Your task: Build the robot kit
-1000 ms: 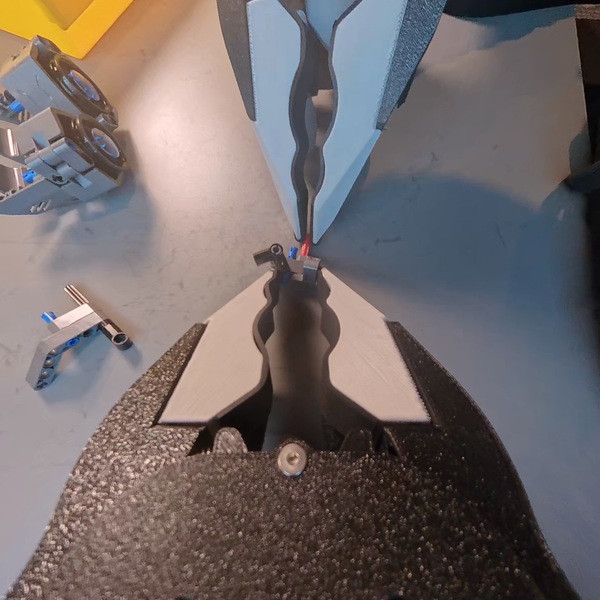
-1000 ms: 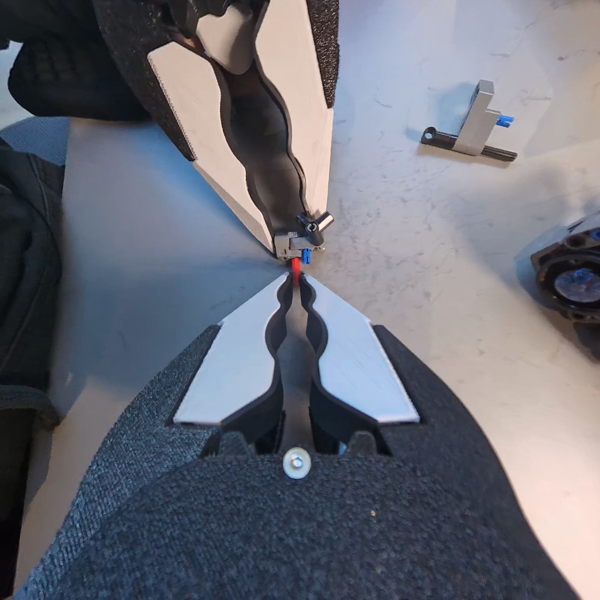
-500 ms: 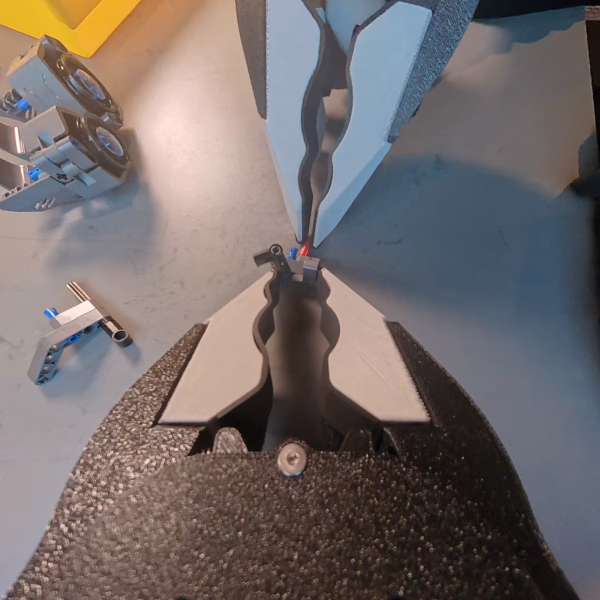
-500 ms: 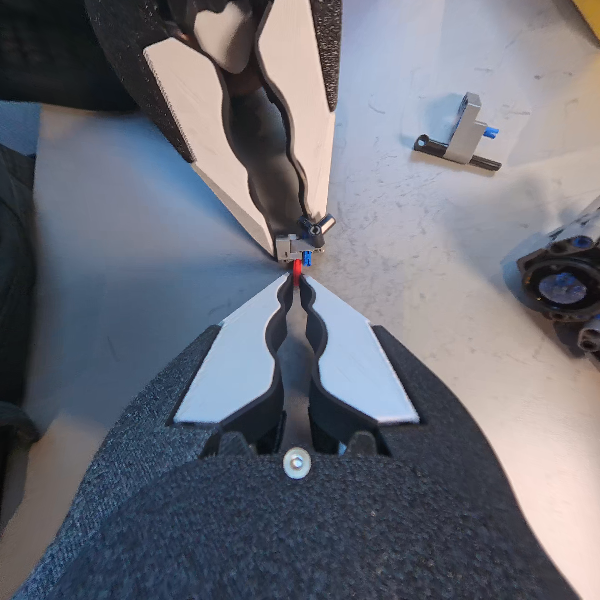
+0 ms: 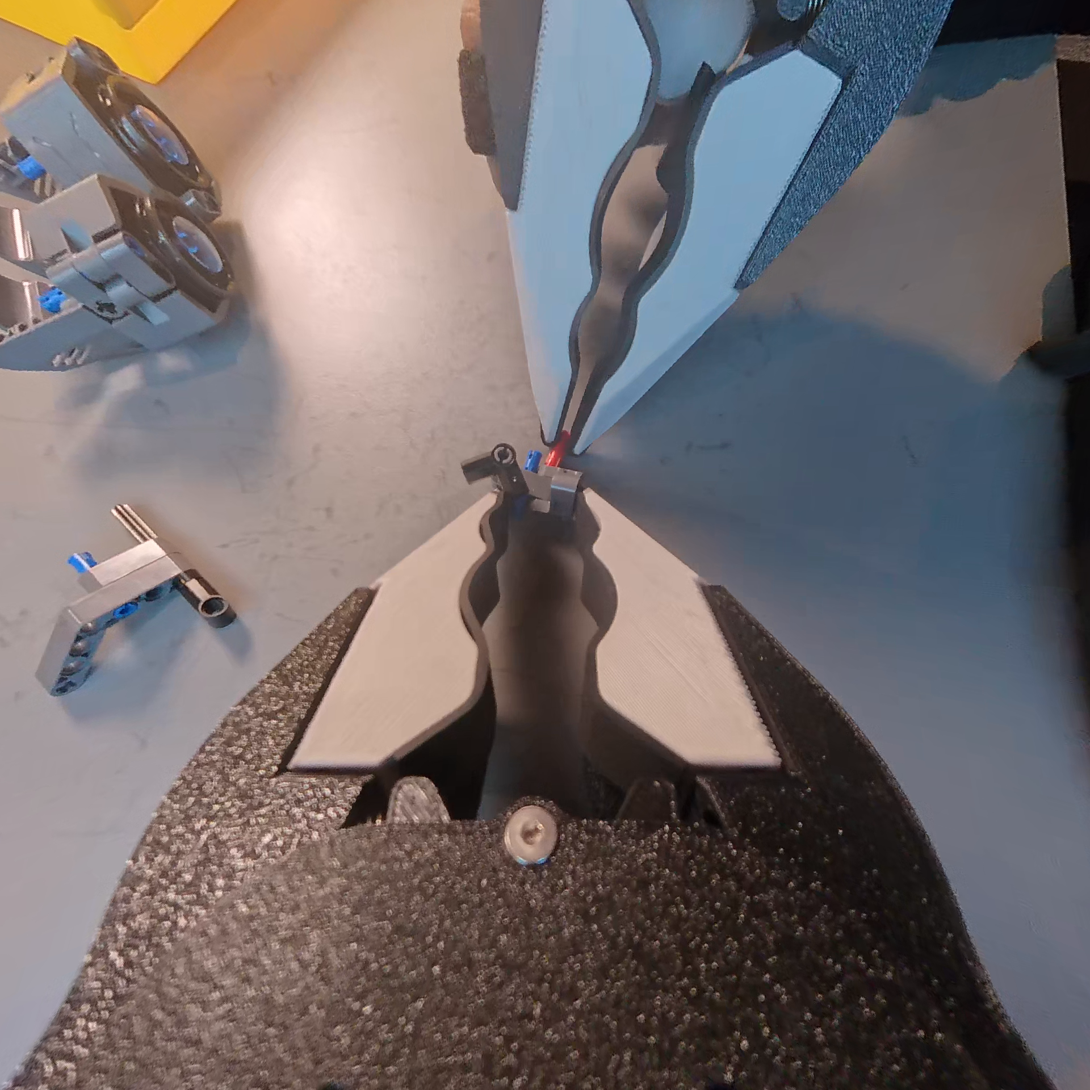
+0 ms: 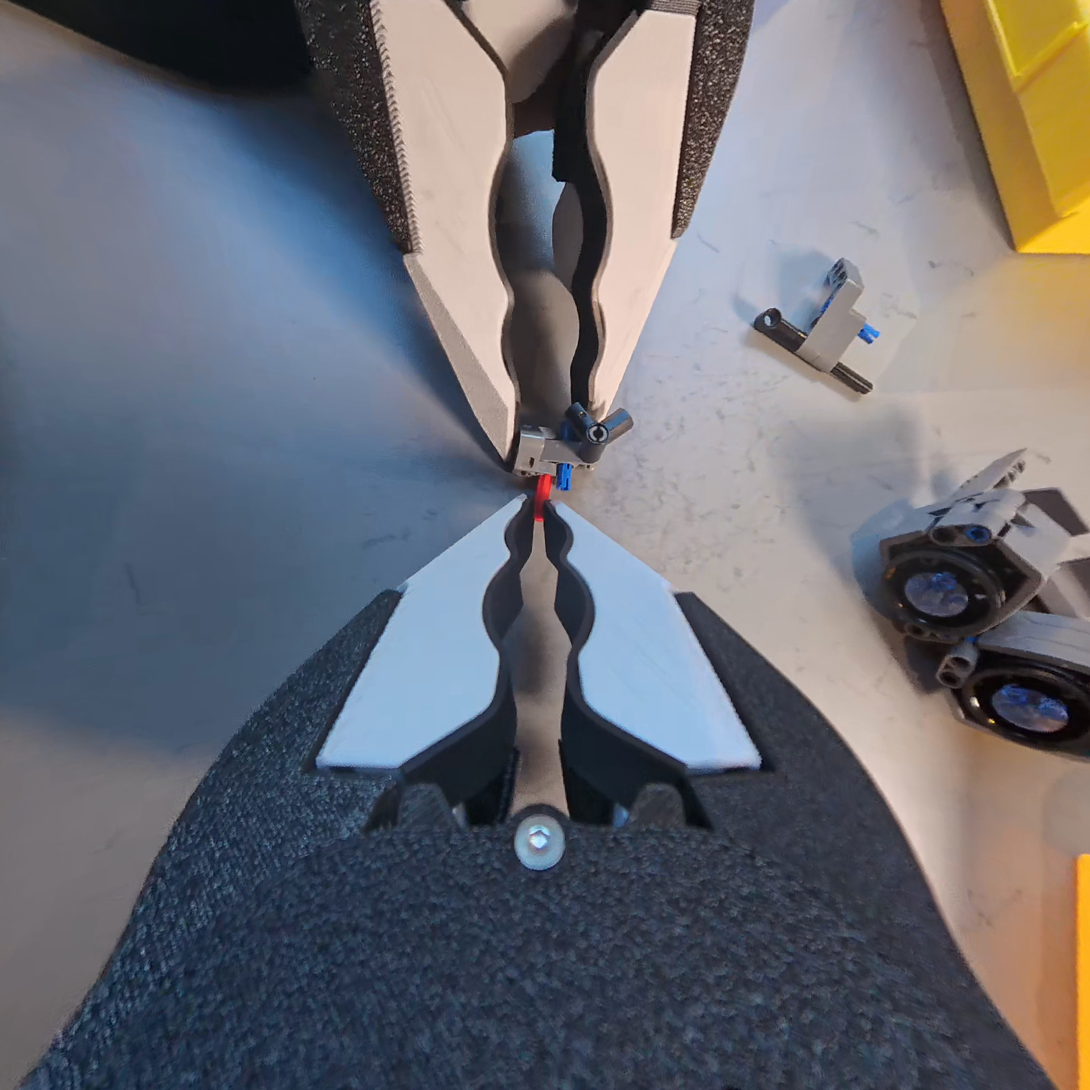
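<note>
**Two grippers meet tip to tip over a small brick assembly**

While the left gripper (image 5: pixel 539 501) clenches a small grey and black building-brick assembly (image 5: pixel 531 481) at its fingertips, the right gripper (image 6: pixel 535 510) pinches a red pin (image 6: pixel 541 498) whose far end touches the grey block. Both are held just above the pale table (image 5: pixel 354 413). In the left wrist view, a second grey assembly with a black axle (image 5: pixel 127 596) lies at the near left, a large grey unit with two round blue-lensed housings (image 5: pixel 118 194) at the far left, and a yellow bin (image 5: pixel 118 29) in the far left corner.
</note>
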A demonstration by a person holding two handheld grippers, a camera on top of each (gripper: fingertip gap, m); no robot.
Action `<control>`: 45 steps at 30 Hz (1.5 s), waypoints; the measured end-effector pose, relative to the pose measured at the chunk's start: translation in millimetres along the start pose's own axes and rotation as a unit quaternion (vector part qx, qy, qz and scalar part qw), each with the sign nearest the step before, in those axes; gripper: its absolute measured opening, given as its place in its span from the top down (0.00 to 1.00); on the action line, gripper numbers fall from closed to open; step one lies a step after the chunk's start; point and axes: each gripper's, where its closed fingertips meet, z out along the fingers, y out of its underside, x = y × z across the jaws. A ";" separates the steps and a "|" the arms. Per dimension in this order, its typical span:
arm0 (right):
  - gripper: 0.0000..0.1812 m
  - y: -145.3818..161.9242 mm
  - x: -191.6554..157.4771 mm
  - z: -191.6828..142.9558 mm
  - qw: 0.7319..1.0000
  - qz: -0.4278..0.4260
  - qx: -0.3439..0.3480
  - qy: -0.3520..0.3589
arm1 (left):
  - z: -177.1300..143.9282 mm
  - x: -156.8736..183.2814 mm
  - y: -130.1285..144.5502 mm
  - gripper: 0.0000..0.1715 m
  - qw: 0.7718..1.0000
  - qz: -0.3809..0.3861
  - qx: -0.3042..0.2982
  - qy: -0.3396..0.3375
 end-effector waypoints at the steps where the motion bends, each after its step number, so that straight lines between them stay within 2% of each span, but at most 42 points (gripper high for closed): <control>1: 1.00 -0.1 0.1 0.0 1.000 0.003 0.001 -0.003 | -0.1 0.1 -0.1 0.87 1.000 -0.003 -0.001 0.002; 10: 1.00 -2.7 1.3 1.7 0.999 0.028 0.018 -0.024 | -0.1 0.1 -0.1 0.87 1.000 -0.007 -0.003 0.004; 20: 1.00 -3.9 1.4 2.5 0.998 0.062 0.028 -0.015 | -0.4 0.4 1.1 0.87 1.000 0.006 0.000 -0.003; 25: 0.95 -3.0 -1.9 -1.5 0.997 0.071 0.024 -0.035 | -0.5 0.9 1.4 0.87 1.000 0.007 -0.001 -0.003; 32: 1.00 4.2 1.0 -5.3 0.995 0.087 0.017 -0.038 | -0.6 1.2 1.5 0.87 1.000 0.009 0.000 -0.004; 45: 1.00 1.7 -0.1 -2.4 0.994 0.092 0.039 -0.034 | -1.1 1.7 1.3 0.87 1.000 0.013 0.002 -0.007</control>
